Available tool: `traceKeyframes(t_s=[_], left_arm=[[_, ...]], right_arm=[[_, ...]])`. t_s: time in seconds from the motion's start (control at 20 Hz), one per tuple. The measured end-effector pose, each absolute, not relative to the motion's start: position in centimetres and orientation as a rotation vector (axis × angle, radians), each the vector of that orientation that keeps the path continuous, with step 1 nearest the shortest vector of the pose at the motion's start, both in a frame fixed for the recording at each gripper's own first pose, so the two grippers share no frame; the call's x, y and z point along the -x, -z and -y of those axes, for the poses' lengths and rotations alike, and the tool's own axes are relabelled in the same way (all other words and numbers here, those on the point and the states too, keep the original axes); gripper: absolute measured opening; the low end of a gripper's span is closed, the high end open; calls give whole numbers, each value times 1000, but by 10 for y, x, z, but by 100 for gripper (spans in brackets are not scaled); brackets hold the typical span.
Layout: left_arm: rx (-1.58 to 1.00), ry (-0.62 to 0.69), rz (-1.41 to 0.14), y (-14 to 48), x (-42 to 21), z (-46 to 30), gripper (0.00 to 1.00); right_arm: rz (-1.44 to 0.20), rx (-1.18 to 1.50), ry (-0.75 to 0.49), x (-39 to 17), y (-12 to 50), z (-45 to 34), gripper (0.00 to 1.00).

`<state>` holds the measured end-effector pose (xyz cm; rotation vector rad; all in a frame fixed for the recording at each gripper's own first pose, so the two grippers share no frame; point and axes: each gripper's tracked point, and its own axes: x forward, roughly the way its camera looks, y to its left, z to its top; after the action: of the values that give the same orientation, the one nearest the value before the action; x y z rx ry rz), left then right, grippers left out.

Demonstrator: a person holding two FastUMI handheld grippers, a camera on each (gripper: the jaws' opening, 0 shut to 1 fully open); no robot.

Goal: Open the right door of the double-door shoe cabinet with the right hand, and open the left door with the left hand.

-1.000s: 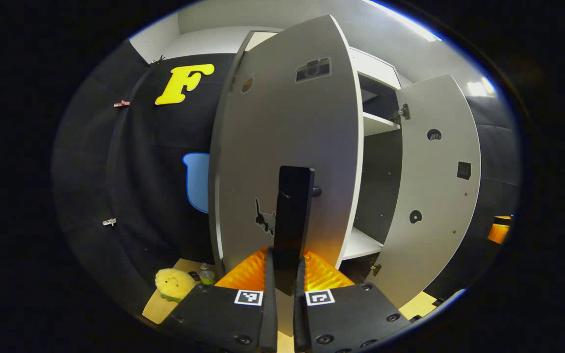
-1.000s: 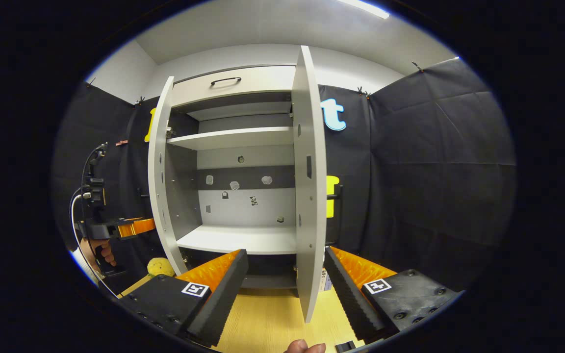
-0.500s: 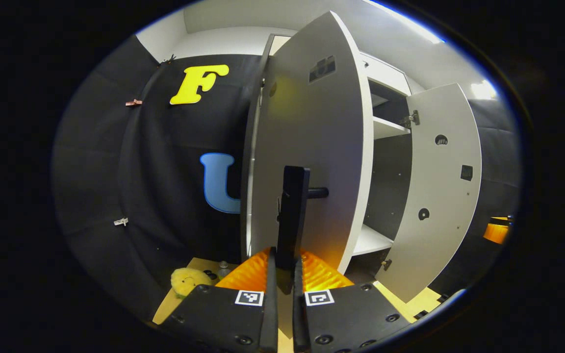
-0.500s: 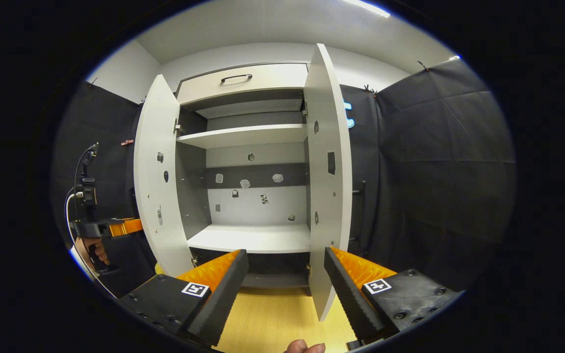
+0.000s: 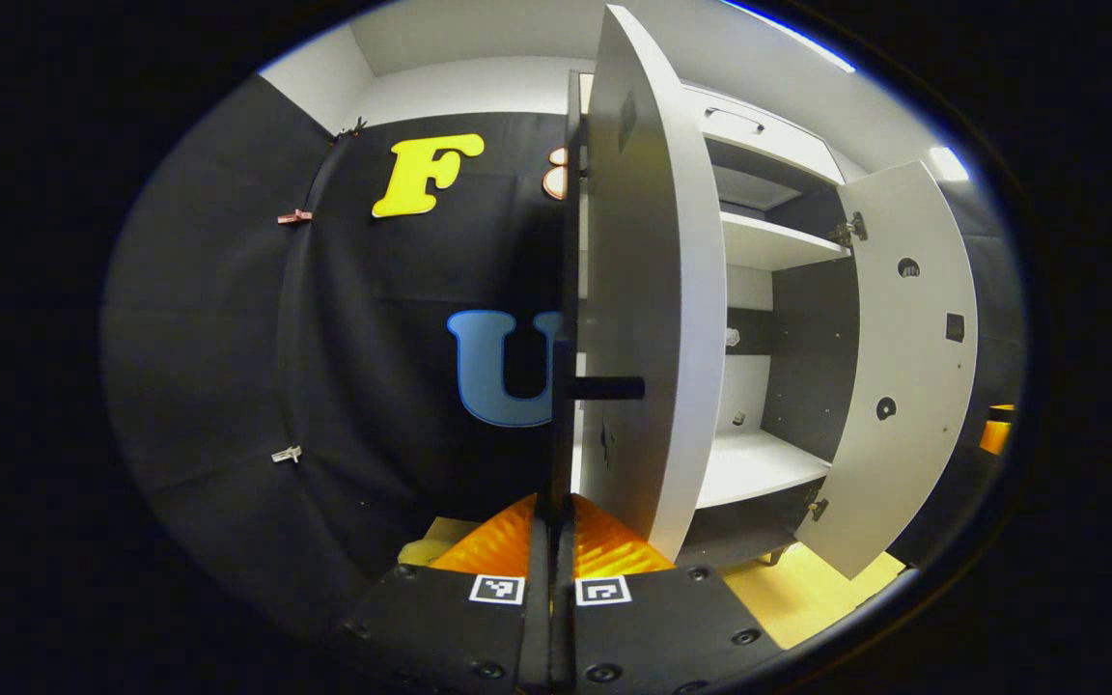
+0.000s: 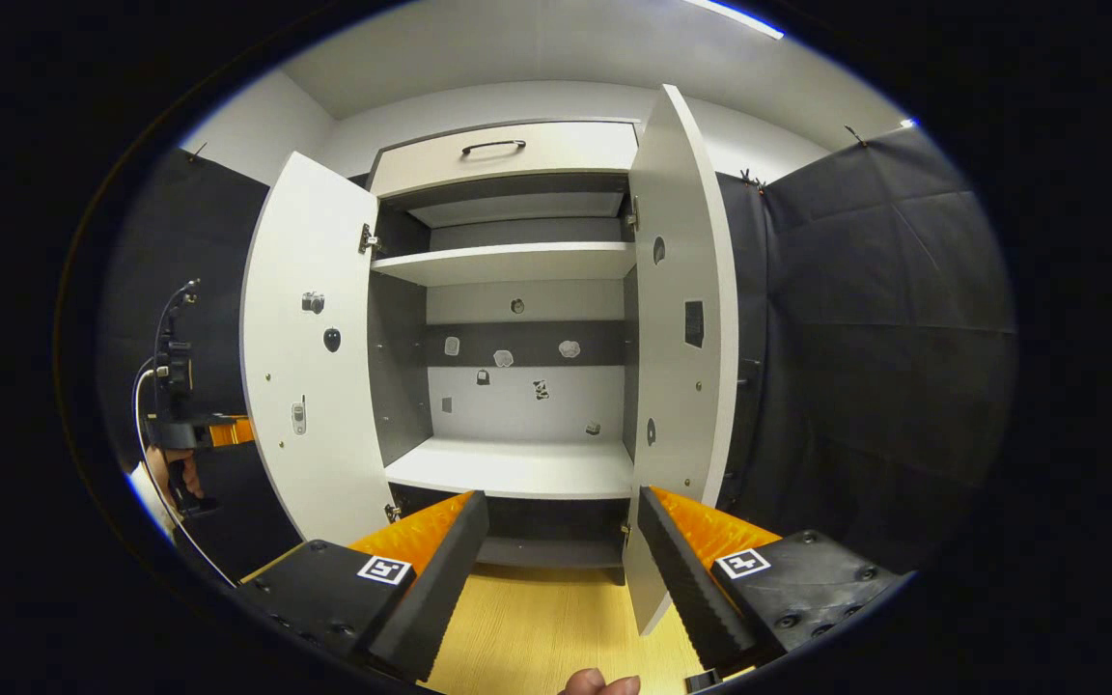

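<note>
The white shoe cabinet (image 6: 508, 263) stands with both doors swung out and its shelves bare. In the left gripper view my left gripper (image 5: 553, 507) is shut on the black vertical handle (image 5: 562, 425) of the left door (image 5: 653, 290), which I see almost edge-on. The right door (image 5: 903, 367) hangs open farther off. In the right gripper view my right gripper (image 6: 561, 541) is open and holds nothing, a little way in front of the cabinet; the right door (image 6: 686, 386) is just beyond its right finger (image 6: 681, 560). The left door (image 6: 310, 367) stands wide, with the left gripper (image 6: 194, 430) in a hand beside it.
A drawer with a dark handle (image 6: 493, 147) tops the cabinet. Pale wooden floor (image 6: 537, 627) runs in front. A yellow plush toy (image 5: 416, 552) lies on the floor left of the cabinet. Black cloth walls close in on both sides.
The left door has swung farther open with my left gripper shut on its handle. The right door has also turned wider, away from my open right gripper.
</note>
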<state>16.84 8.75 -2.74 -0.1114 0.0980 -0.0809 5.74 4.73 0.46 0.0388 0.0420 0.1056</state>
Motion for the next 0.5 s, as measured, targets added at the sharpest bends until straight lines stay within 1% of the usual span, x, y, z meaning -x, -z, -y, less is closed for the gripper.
traceKeyframes(t_s=[0.05, 0.15, 0.5], left_arm=[[150, 97, -99, 28, -168, -87, 3], [174, 106, -90, 29, -168, -91, 8], [118, 73, -91, 27, -165, -92, 8]], right_arm=[[-43, -40, -106, -58, -4, -48, 98], [-46, -47, -107, -60, -4, -49, 98], [-50, -53, -98, -56, -3, -43, 98]])
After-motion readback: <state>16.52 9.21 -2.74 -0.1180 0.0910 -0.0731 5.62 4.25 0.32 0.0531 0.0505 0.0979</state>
